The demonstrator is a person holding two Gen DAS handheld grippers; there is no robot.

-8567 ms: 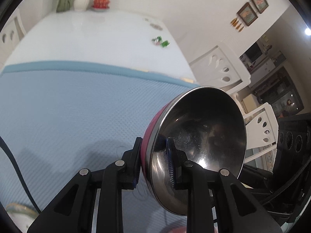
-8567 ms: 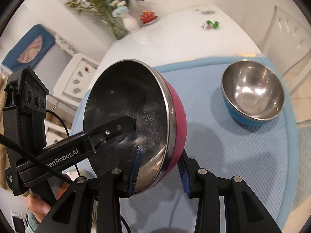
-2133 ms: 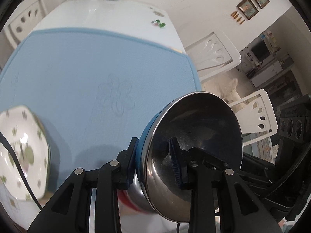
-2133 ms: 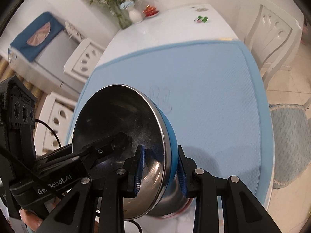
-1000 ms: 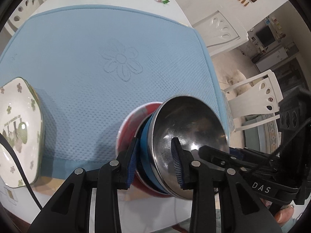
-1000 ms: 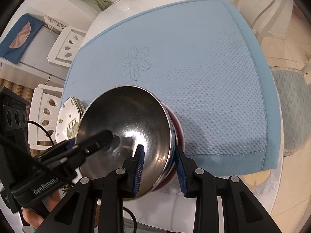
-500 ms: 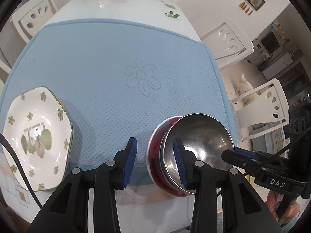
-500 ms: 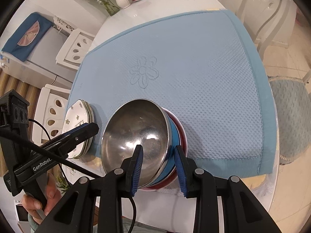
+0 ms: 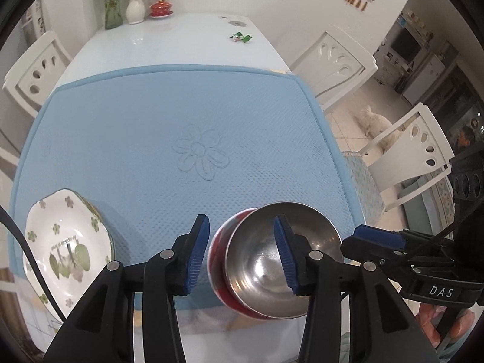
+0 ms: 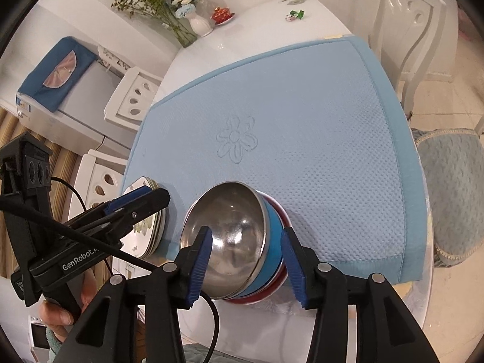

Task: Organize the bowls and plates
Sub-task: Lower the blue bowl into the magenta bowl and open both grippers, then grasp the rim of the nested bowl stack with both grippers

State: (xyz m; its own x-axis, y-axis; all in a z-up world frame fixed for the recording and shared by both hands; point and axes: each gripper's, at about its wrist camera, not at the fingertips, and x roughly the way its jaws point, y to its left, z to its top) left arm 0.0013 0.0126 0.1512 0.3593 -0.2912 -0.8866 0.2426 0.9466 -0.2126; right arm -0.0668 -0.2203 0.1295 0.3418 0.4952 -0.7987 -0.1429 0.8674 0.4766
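From the left wrist view, I see my left hand-held gripper (image 9: 240, 252) spread wide, its blue pads apart and pinching nothing; one pad overlaps the rim of the steel bowl (image 9: 282, 260) in the frame, but I cannot tell that it touches it. That bowl sits nested in a red-walled bowl (image 9: 218, 260) at the near edge of the blue mat (image 9: 181, 115), which covers the white tabletop (image 9: 169, 39). To the left, a stack of flowered plates (image 9: 65, 248) rests on the mat's near left corner. The top plate holds nothing, and the steel bowl is bare inside apart from reflections. My right hand-held gripper (image 9: 375, 243) shows at the right, beside the bowls.

From the right wrist view, my right hand-held gripper (image 10: 245, 257) is also spread, both pads standing off either side of the bowl stack and gripping nothing. Here the nesting reads better: steel bowl (image 10: 230, 230) on top, a blue bowl (image 10: 273, 242) beneath it, and a red bowl (image 10: 279, 278) at the bottom. The plate stack (image 10: 148, 230) lies just beside it, partly hidden by my left hand-held gripper (image 10: 136, 202). The rest of the mat (image 10: 302, 127) carries no dishes.

I judge the sorting essentially done: bowls nested in one pile, plates in another, side by side. What may remain is squaring up the slightly tilted bowl stack, which sits close to the mat's edge, and drawing both tools away.
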